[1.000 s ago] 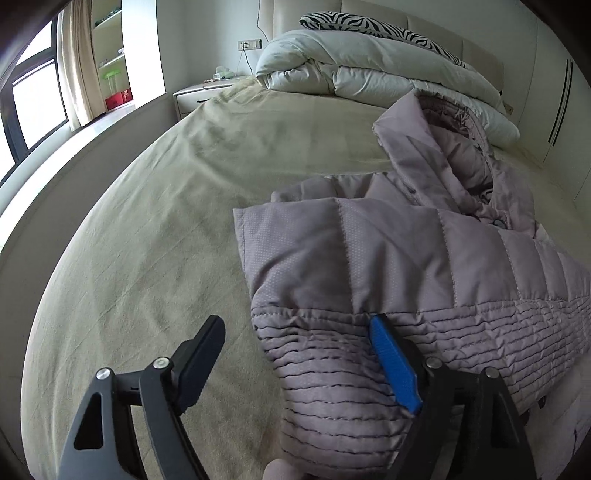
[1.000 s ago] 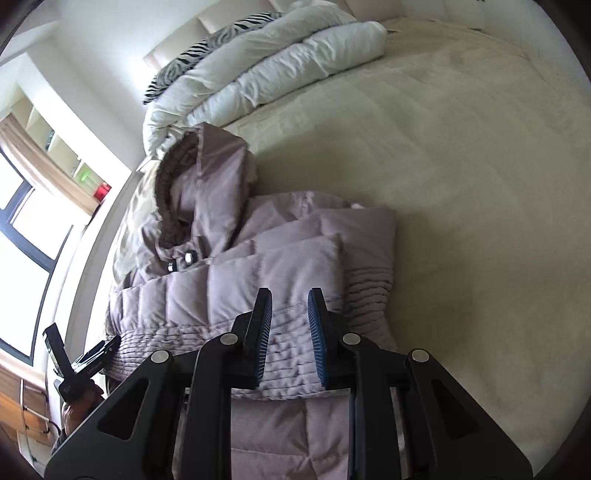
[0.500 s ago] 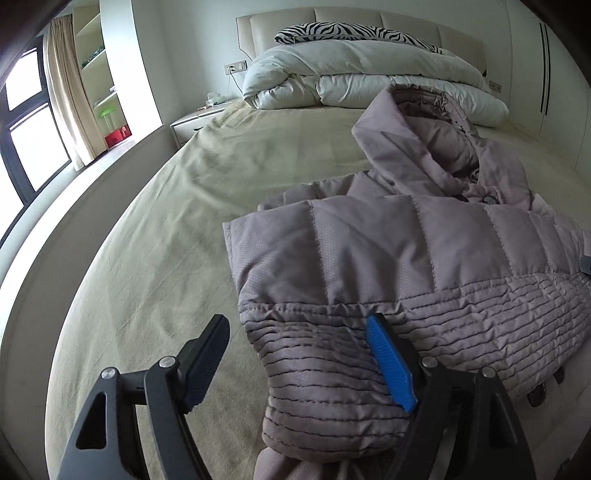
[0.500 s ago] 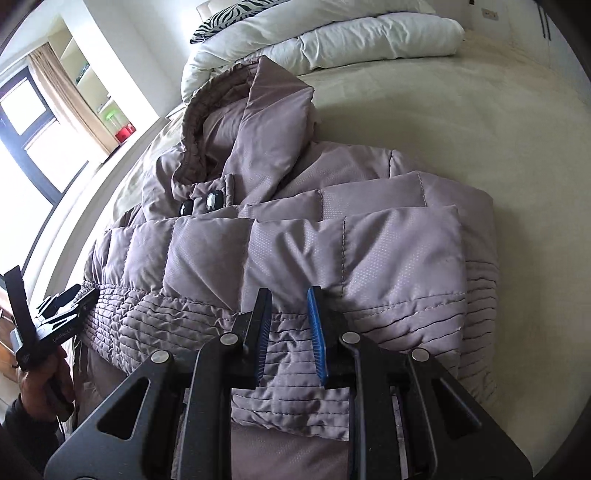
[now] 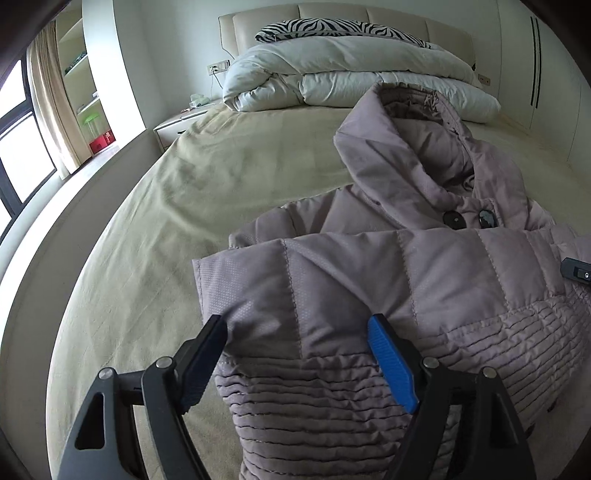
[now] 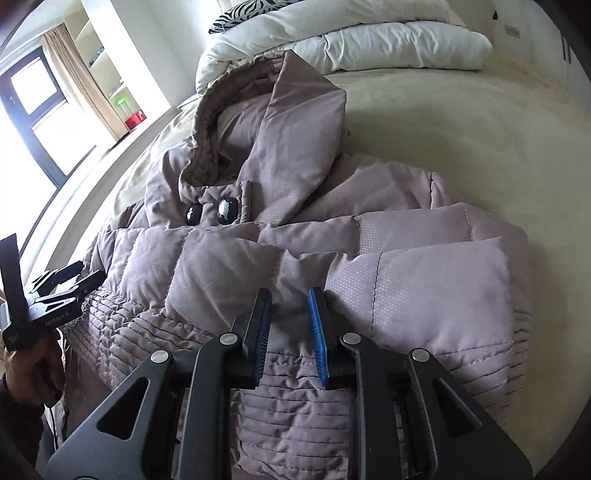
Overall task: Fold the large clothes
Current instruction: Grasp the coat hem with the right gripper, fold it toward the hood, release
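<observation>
In the left wrist view, the left gripper (image 5: pixel 299 354) stood wide, its jaws apart on either side of the folded corner of a mauve padded jacket (image 5: pixel 399 280), the pads not pressing the cloth. The jacket lay on the bed (image 5: pixel 207 192), its hem folded up over the body, and its hood (image 5: pixel 410 155) stood up toward a white duvet (image 5: pixel 343 77) heaped at the headboard, with a zebra pillow (image 5: pixel 332 29) behind it. Two dark buttons (image 5: pixel 469 219) showed at the collar, and a tip of the right gripper showed at the right edge. In the right wrist view, the right gripper (image 6: pixel 290 317) was narrowed to a small gap over the ribbed hem; whether its blue pads (image 6: pixel 317 332) pinched the fabric could not be told. The jacket filled the middle of the view, with the hood pointing toward the duvet. At the left edge a hand (image 6: pixel 26 369) held the left gripper against the jacket's far side.
</observation>
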